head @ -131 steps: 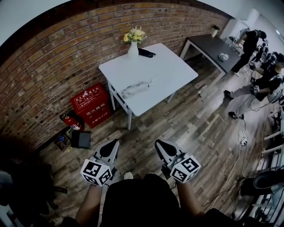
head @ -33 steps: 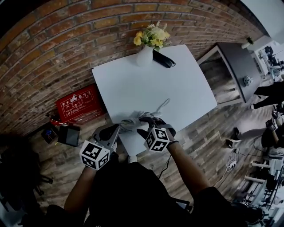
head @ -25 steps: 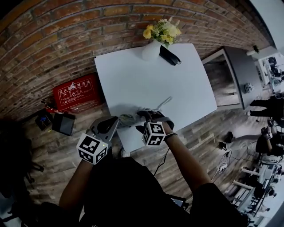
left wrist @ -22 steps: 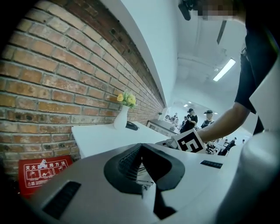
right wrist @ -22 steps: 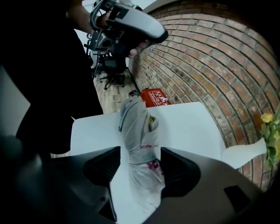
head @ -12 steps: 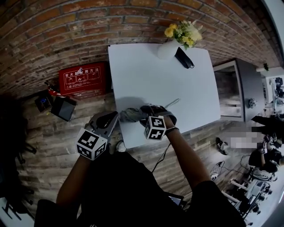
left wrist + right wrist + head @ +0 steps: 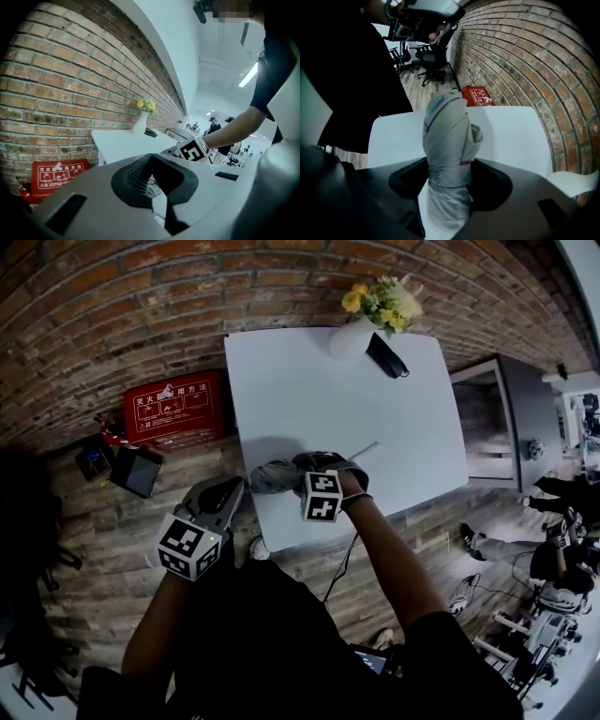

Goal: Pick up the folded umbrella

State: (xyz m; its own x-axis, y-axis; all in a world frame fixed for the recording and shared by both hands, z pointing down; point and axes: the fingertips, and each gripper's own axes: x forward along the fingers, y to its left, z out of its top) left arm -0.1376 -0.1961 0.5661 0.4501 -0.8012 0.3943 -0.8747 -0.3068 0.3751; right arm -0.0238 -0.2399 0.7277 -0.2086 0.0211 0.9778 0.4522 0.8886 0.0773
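The folded umbrella [image 7: 269,476] is a grey fabric bundle near the front edge of the white table [image 7: 309,399]. Its thin end [image 7: 366,448] points right. My right gripper [image 7: 300,471] is shut on the bundle's middle. In the right gripper view the umbrella [image 7: 447,136] stands up between the jaws of the right gripper [image 7: 447,169], pressed on both sides. My left gripper [image 7: 234,487] hangs just off the table's front left corner, apart from the umbrella. In its own view the left gripper [image 7: 151,159] has its tips together with nothing between them.
A white vase of yellow flowers [image 7: 361,326] and a black object [image 7: 388,355] sit at the table's far edge by the brick wall. A red box [image 7: 173,404] and a dark case [image 7: 137,471] lie on the floor to the left. A dark table [image 7: 511,418] stands to the right.
I have walked up to the table. My right gripper reached the umbrella and closed on it. Over the last half second both grippers have barely moved.
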